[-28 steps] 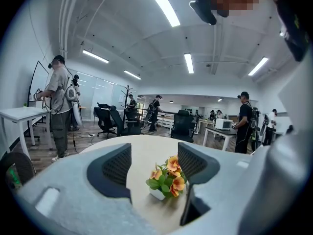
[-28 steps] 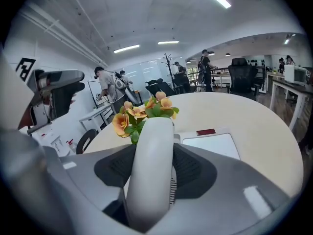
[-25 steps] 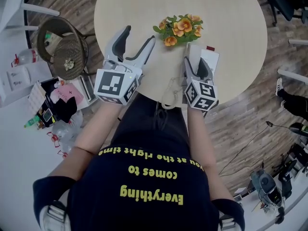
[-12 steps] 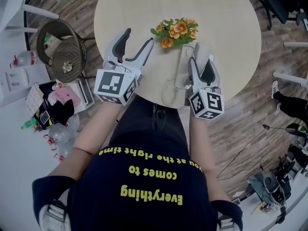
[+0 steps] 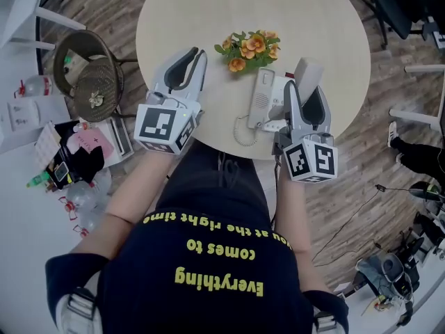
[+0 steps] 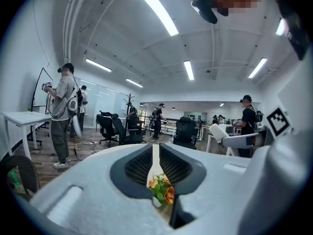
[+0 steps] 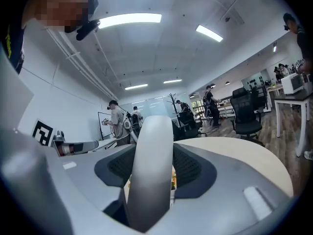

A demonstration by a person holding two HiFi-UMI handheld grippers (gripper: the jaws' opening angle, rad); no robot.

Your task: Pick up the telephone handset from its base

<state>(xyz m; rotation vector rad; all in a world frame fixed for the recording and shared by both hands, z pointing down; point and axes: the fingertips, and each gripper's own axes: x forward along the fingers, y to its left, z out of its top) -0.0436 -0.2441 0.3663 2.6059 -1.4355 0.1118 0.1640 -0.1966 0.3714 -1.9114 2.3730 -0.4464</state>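
My right gripper [image 5: 308,92] is shut on the pale grey telephone handset [image 5: 308,72] and holds it up in the air, right of the base. The white base [image 5: 266,101] lies on the round table [image 5: 320,19] with its cradle bare, and a coiled cord [image 5: 243,127] loops off its near end. In the right gripper view the handset [image 7: 152,146] fills the gap between the jaws. My left gripper [image 5: 192,60] hovers over the table's left part; its jaws are closing, only a thin slit apart, with nothing between them.
A small pot of orange flowers [image 5: 249,47] stands just beyond the base and shows through the left gripper's slit as flowers [image 6: 162,190]. A wicker chair [image 5: 90,65] and floor clutter [image 5: 76,152] lie left of the table. Several people stand about the office.
The right gripper has risen and drifted right with the handset, lifting it off the base, which now lies uncovered. The left gripper's wide-spread jaws have come together.
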